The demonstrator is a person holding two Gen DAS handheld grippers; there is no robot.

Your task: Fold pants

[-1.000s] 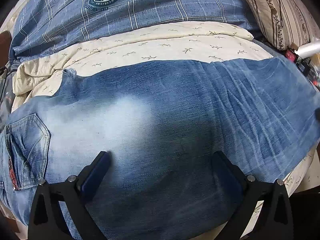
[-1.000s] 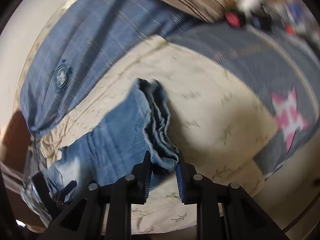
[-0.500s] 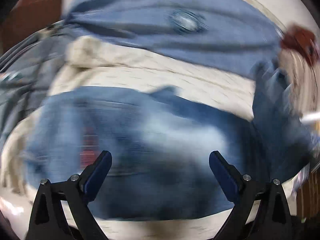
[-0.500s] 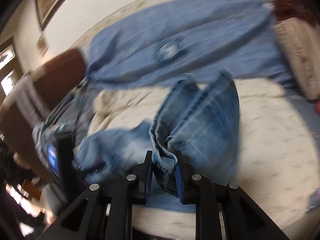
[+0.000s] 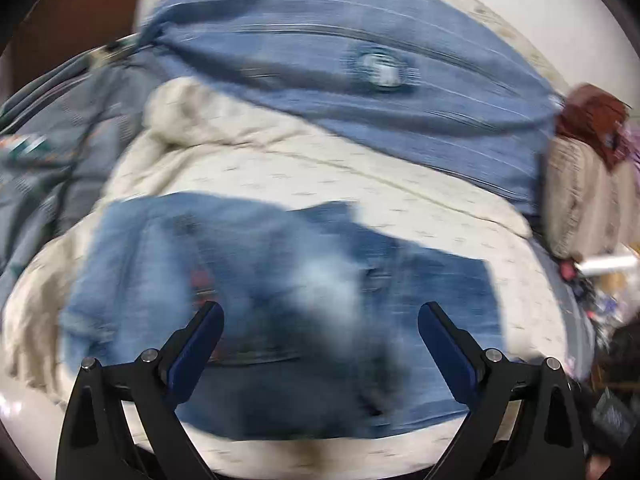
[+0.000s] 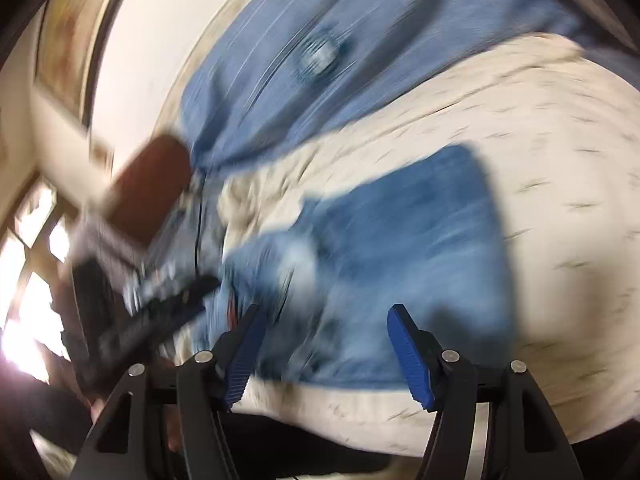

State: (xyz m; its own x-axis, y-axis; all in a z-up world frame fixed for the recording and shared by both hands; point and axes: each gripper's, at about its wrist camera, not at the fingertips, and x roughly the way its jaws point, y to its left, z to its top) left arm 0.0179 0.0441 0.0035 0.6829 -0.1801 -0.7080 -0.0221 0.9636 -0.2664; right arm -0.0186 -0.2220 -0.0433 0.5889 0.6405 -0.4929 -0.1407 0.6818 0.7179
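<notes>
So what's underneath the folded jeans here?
The jeans lie on a cream, sprig-patterned bedspread that shows on every side of them. Whatever is directly beneath the denim is covered, and the frames are blurred.

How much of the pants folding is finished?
One fold looks done: the jeans lie doubled over on the cream blanket. Nothing is in hand; the right claw has just been opening and is empty, and the left claw is open too. Probably another fold and some tidying remain.
</notes>
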